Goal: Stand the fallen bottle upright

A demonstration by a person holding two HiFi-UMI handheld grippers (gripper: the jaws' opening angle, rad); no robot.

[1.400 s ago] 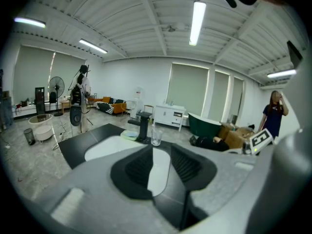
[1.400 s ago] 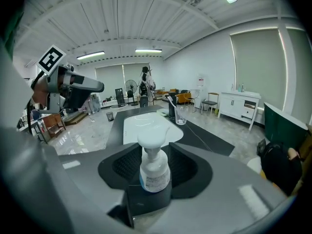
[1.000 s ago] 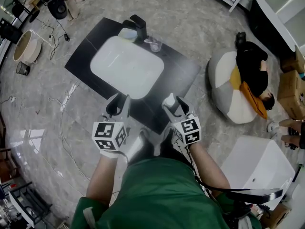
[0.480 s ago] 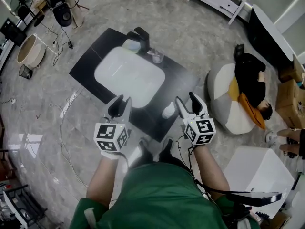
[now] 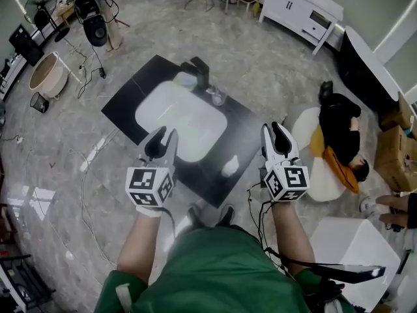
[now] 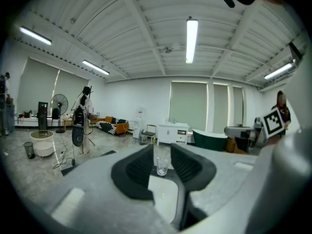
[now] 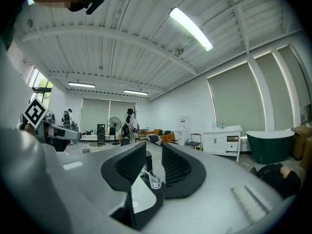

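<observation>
A small white bottle (image 5: 229,168) stands on the black table (image 5: 130,100) near its front edge; it looks upright, and nothing touches it. My right gripper (image 5: 277,135) is raised to the right of the bottle and clear of it. Its jaws are closing, with nothing between them (image 7: 152,150). My left gripper (image 5: 161,139) hovers over the front edge of the white tray (image 5: 163,96), open and empty (image 6: 160,152). Through both jaw gaps I see a clear glass (image 5: 218,96) at the far side of the table.
A black upright fixture (image 5: 199,70) stands behind the tray next to the glass. A person lies on a white beanbag (image 5: 306,126) to the right. A white box (image 5: 352,253), cardboard boxes (image 5: 397,155), floor cables (image 5: 85,168) and a white cabinet (image 5: 300,8) surround the table.
Both grippers have lifted and drawn back from the table. The right one moved right, off the bottle, and its jaws narrowed. The bottle stays standing on the black top.
</observation>
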